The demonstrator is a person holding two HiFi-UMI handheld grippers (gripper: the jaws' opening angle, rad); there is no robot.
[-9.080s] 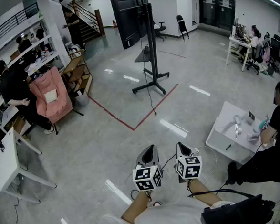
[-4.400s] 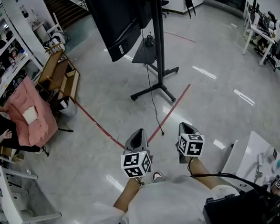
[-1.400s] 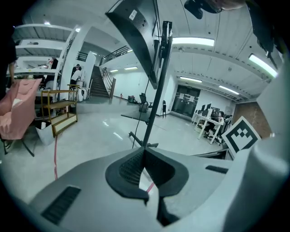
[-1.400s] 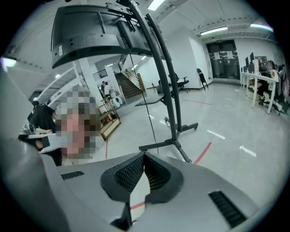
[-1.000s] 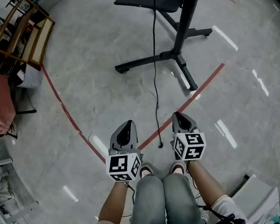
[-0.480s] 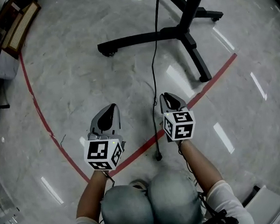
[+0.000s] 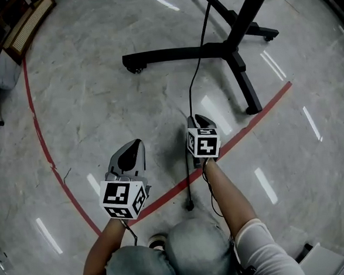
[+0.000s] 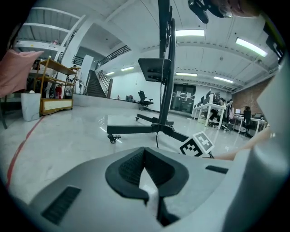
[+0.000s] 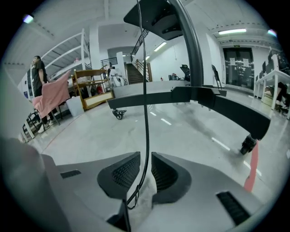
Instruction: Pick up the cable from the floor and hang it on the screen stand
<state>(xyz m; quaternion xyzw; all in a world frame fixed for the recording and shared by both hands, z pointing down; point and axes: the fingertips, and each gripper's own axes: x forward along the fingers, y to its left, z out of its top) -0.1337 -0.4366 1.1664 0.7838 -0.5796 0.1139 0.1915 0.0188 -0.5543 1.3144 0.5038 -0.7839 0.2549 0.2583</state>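
A thin black cable (image 7: 196, 79) hangs down beside the black screen stand (image 7: 236, 47) and trails along the floor to its plug end (image 7: 190, 206). My right gripper (image 7: 198, 119) is low over the floor, right on the cable's line. In the right gripper view the cable (image 9: 146, 90) runs up between the jaws of the right gripper (image 9: 145, 158); the jaws stand a little apart, with a gap on each side of it. My left gripper (image 7: 132, 145) stays back to the left, its jaws shut on nothing. The left gripper (image 8: 145, 152) points toward the stand (image 8: 165, 90).
The stand's legs end in casters (image 7: 133, 69). Red tape lines (image 7: 258, 113) cross the grey floor. A wooden shelf (image 7: 29, 20) stands far left. A pink chair (image 9: 54, 97) and a person (image 9: 38, 68) are beyond it. My knees (image 7: 186, 256) are at the bottom.
I walked to the stand and crouched. In the last second the right gripper moved forward and left onto the cable, which now lies between its jaws. The left gripper stayed back.
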